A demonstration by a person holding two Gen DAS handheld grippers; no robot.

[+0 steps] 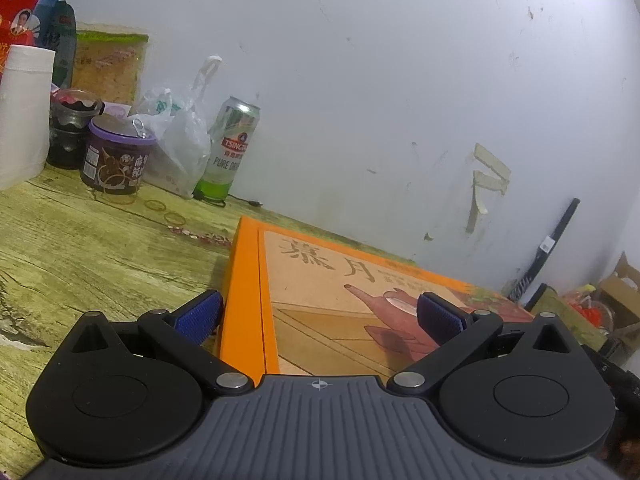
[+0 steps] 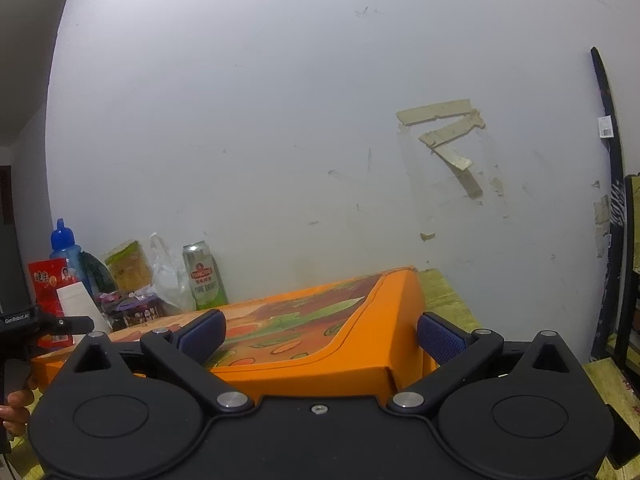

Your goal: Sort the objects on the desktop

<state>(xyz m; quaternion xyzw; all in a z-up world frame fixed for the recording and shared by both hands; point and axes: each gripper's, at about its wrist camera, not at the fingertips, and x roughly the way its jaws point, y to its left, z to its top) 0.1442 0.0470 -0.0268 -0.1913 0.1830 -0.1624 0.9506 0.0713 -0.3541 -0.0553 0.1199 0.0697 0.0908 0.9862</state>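
**deskrat:** Where's the sort at? Both sets of tongs are spread wide and holding nothing. The left tongs (image 1: 320, 312) straddle the near left edge of the orange gift box (image 1: 340, 300), one pad off its side over the tabletop (image 1: 80, 248), the other above the teapot picture on the lid. The right tongs (image 2: 320, 334) straddle the box's near right corner.

**mugs4ever:** So the box lies flat on the tabletop, at 12 o'clock from both cameras. The small stuff is bunched against the wall at 10 o'clock in the left view: Tsingtao beer can (image 1: 232, 152), plastic bag (image 1: 180, 148), purple-lidded cup (image 1: 116, 156), paper roll (image 1: 24, 116). A few rubber bands (image 1: 164, 210) lie loose.

**deskrat:** That could be a sorted pile or just clutter awaiting sorting; I can't call it. Same for the box: just placed or about to be lifted.
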